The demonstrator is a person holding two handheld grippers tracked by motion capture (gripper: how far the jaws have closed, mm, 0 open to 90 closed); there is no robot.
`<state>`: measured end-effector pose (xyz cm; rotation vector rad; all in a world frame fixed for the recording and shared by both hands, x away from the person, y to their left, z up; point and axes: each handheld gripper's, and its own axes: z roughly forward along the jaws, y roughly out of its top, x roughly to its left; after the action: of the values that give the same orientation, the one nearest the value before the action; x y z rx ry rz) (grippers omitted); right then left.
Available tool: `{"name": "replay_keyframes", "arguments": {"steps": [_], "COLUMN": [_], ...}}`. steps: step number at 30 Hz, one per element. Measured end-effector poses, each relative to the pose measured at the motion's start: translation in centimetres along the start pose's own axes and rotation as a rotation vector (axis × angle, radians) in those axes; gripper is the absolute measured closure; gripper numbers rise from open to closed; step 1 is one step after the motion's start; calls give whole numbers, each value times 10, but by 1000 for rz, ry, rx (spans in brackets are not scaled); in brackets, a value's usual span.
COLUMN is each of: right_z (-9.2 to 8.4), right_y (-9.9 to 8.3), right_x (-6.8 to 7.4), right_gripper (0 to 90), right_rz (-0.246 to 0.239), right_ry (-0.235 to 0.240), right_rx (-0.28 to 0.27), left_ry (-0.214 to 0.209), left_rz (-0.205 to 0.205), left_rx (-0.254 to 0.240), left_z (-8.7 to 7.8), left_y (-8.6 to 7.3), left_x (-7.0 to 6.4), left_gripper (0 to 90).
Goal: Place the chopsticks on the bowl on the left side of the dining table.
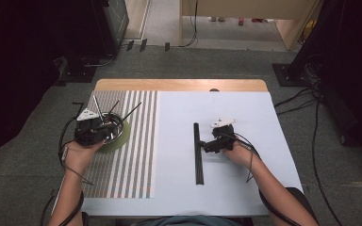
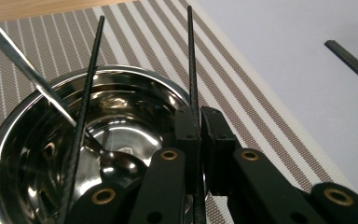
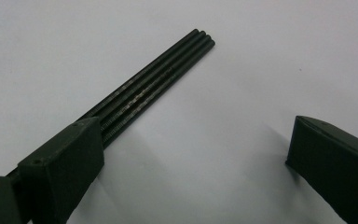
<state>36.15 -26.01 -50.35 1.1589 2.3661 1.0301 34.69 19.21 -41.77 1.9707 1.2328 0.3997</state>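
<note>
over on the left side of the tabletop, the left tool hangs above a shiny steel bowl that sits on a green coaster on the striped placemat. its jaws are pressed together on a thin black chopstick, which runs up between them and slants out past the bowl's rim over the stripes. a second black chopstick leans in the bowl to the side of the held one, and a metal spoon lies with its head in the bottom of the bowl and its handle sticking out over the rim. the person's left hand holds this tool from below.

on the white sheet to the right, a bundle of black chopsticks lies flat, side by side, well apart from the bowl. the right tool is down at the tabletop just beside this bundle with its jaws spread wide; in the right gripper view one jaw rests against the near part of the bundle and the other stands well clear on bare white surface. nothing is held between them. the right hand grips the tool from behind.
</note>
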Motion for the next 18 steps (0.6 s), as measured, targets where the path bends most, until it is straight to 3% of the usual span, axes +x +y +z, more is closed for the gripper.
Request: {"name": "replay_keyframes", "arguments": {"steps": [18], "right_z": [0], "right_y": [0], "right_x": [0], "right_gripper": [33], "right_rz": [0], "right_ry": [0], "right_rx": [0], "left_ry": [44], "left_rz": [4], "left_rx": [33], "left_z": [-6], "left_y": [-10], "left_x": [13], "left_gripper": [874]}}
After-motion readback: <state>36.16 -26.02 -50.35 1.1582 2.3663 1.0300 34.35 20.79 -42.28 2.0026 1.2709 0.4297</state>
